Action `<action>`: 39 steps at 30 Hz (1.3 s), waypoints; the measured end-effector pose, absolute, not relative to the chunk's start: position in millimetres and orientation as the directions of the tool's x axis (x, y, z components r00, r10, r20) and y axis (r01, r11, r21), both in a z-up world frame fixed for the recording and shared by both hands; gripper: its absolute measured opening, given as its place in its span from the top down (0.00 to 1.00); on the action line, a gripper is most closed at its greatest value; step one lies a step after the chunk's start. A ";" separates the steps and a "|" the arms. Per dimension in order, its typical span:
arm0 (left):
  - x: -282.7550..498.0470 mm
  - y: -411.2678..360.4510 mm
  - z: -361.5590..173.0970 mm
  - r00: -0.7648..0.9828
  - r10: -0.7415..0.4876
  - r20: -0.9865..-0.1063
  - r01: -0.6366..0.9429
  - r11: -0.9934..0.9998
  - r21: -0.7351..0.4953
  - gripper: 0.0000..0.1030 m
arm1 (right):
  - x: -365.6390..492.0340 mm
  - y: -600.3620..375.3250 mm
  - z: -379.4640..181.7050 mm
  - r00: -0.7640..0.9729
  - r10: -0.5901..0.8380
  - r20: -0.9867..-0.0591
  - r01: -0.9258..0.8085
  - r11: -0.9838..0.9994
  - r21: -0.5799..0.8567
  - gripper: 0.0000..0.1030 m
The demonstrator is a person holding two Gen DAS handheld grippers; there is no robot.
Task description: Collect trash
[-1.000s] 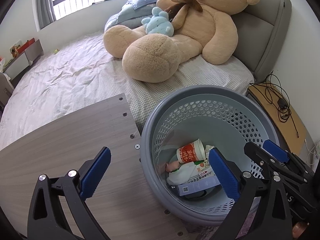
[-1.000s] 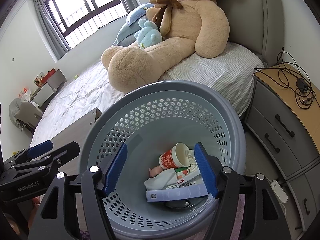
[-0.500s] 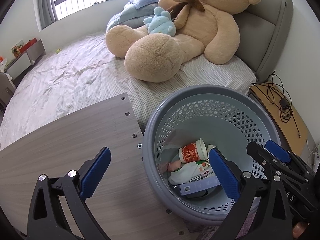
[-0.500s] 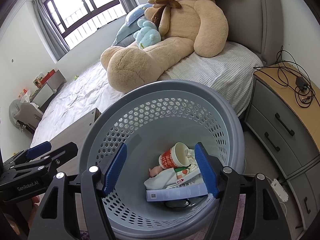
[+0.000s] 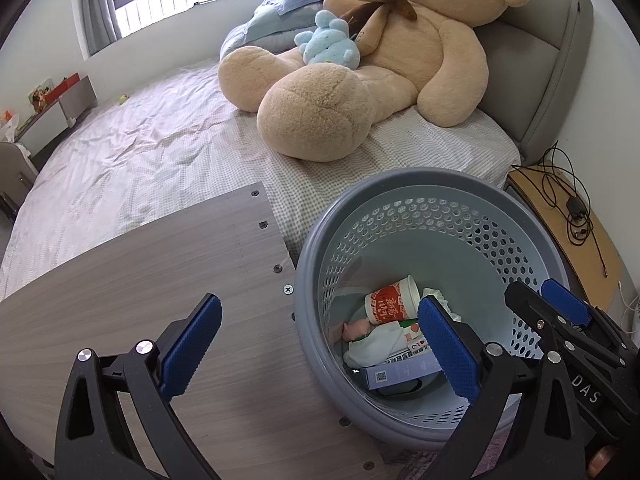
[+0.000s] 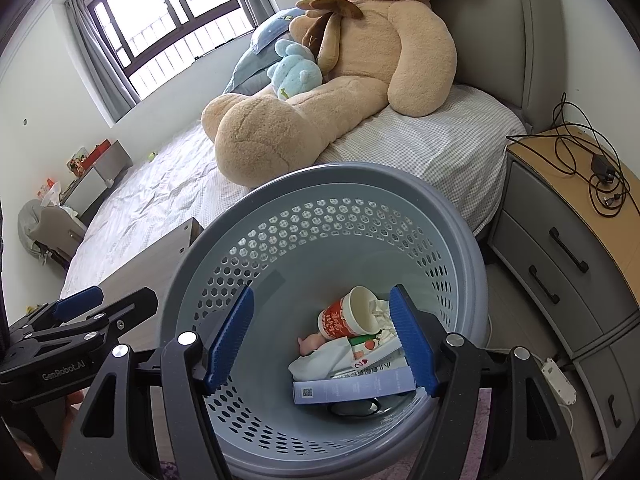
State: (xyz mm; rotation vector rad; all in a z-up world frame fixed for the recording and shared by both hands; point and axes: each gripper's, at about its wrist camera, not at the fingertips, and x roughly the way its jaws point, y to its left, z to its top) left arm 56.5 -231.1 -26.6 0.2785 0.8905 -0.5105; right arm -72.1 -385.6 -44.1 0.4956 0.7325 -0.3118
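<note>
Both tools, left tool (image 5: 320,350) and right tool (image 6: 322,340), gape wide (empty) above the basket (image 6: 400,184).

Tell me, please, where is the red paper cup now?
The red paper cup lies on its side at the bottom of the grey basket, beside the bed, above the blue box in the right wrist view.

Bed (image 5: 152,148) w/ big teddy (image 5: 360,80); wood table (image 5: 140,288) bare.
</note>
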 end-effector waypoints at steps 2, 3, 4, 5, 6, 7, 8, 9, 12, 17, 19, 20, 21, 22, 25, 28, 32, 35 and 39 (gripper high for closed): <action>56.7 -230.8 -26.4 0.524 -0.304 -0.796 0.529 0.848 0.025 0.06 | -72.1 -385.2 -44.1 0.706 -0.100 -0.702 0.436 0.841 0.319 0.35; 56.7 -230.6 -26.1 0.526 -0.303 -0.795 0.528 0.849 0.026 0.06 | -72.2 -384.8 -43.8 0.705 -0.101 -0.702 0.437 0.842 0.318 0.35; 56.8 -230.4 -25.7 0.528 -0.301 -0.794 0.526 0.850 0.028 0.06 | -72.1 -384.6 -43.8 0.706 -0.101 -0.701 0.437 0.841 0.318 0.35; 56.7 -230.2 -25.6 0.530 -0.299 -0.793 0.525 0.851 0.030 0.06 | -72.1 -384.5 -43.8 0.706 -0.100 -0.701 0.436 0.841 0.319 0.35; 56.3 -229.9 -25.6 0.533 -0.296 -0.793 0.523 0.852 0.033 0.06 | -72.0 -384.5 -43.8 0.705 -0.101 -0.702 0.437 0.841 0.318 0.35; 56.4 -229.9 -25.4 0.535 -0.294 -0.792 0.521 0.853 0.036 0.06 | -72.1 -384.5 -43.8 0.705 -0.101 -0.702 0.437 0.841 0.318 0.35; 56.5 -229.6 -25.3 0.537 -0.292 -0.791 0.520 0.854 0.038 0.06 | -71.5 -384.5 -43.7 0.704 -0.102 -0.703 0.437 0.842 0.317 0.35; 56.3 -229.5 -25.1 0.538 -0.290 -0.792 0.517 0.855 0.039 0.06 | -71.2 -384.3 -43.3 0.704 -0.103 -0.703 0.438 0.842 0.315 0.35; 57.2 -229.0 -25.0 0.537 -0.286 -0.793 0.512 0.858 0.038 0.06 | -70.5 -383.2 -42.2 0.703 -0.107 -0.703 0.439 0.843 0.310 0.35; 58.0 -228.2 -25.2 0.542 -0.277 -0.793 0.506 0.861 0.045 0.06 | -68.8 -379.1 -41.2 0.694 -0.135 -0.707 0.447 0.850 0.277 0.35; 57.7 -228.1 -25.8 0.545 -0.271 -0.793 0.504 0.862 0.051 0.06 | -68.4 -377.9 -41.0 0.691 -0.142 -0.708 0.450 0.852 0.268 0.35; 57.8 -228.0 -26.1 0.545 -0.270 -0.794 0.503 0.863 0.053 0.06 | -68.4 -377.7 -40.9 0.690 -0.147 -0.709 0.451 0.853 0.263 0.35; 57.4 -228.0 -26.6 0.545 -0.268 -0.794 0.503 0.863 0.054 0.06 | -68.1 -377.1 -40.6 0.687 -0.155 -0.710 0.455 0.853 0.255 0.35; 57.3 -228.4 -26.8 0.546 -0.267 -0.794 0.502 0.863 0.055 0.06 | -67.6 -376.2 -40.9 0.686 -0.158 -0.710 0.457 0.854 0.251 0.35; 56.5 -228.7 -27.0 0.547 -0.264 -0.794 0.501 0.864 0.058 0.06 | -66.3 -374.2 -40.3 0.679 -0.172 -0.714 0.462 0.856 0.233 0.35; 56.1 -228.4 -27.8 0.546 -0.260 -0.796 0.498 0.865 0.059 0.06 | -65.1 -372.7 -40.4 0.672 -0.183 -0.718 0.466 0.857 0.217 0.35; 56.6 -228.2 -28.8 0.543 -0.258 -0.799 0.498 0.865 0.059 0.06 | -64.0 -371.6 -40.2 0.661 -0.198 -0.724 0.473 0.859 0.196 0.35; 57.3 -226.5 -29.2 0.541 -0.256 -0.801 0.494 0.868 0.056 0.06 | -64.3 -370.5 -40.3 0.654 -0.205 -0.728 0.476 0.860 0.186 0.35; 57.7 -225.4 -29.4 0.541 -0.256 -0.801 0.490 0.870 0.053 0.06 | -63.5 -369.1 -40.7 0.648 -0.206 -0.733 0.477 0.861 0.179 0.35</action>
